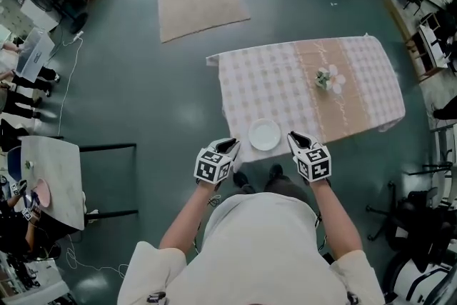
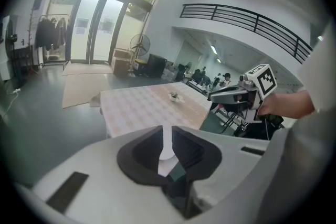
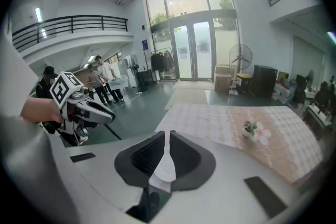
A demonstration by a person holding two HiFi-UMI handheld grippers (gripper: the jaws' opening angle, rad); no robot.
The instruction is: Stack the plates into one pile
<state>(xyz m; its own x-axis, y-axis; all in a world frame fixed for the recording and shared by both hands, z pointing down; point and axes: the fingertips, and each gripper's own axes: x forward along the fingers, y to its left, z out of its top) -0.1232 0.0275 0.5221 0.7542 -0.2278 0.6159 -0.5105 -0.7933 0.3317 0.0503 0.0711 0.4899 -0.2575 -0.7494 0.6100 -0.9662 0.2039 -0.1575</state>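
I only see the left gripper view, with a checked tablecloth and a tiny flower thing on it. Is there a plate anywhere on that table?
Observer: Yes. The head view shows a white round plate at the near edge of the table with the checked cloth. I cannot tell whether it is one plate or a pile.
Operator: Is my gripper touching it?
Observer: No. From above, the left gripper sits to the plate's left and the right gripper to its right, both apart from it.
Operator: Is the other gripper holding something?
Observer: No. The right gripper view shows its jaws with just a thin gap and nothing between them.
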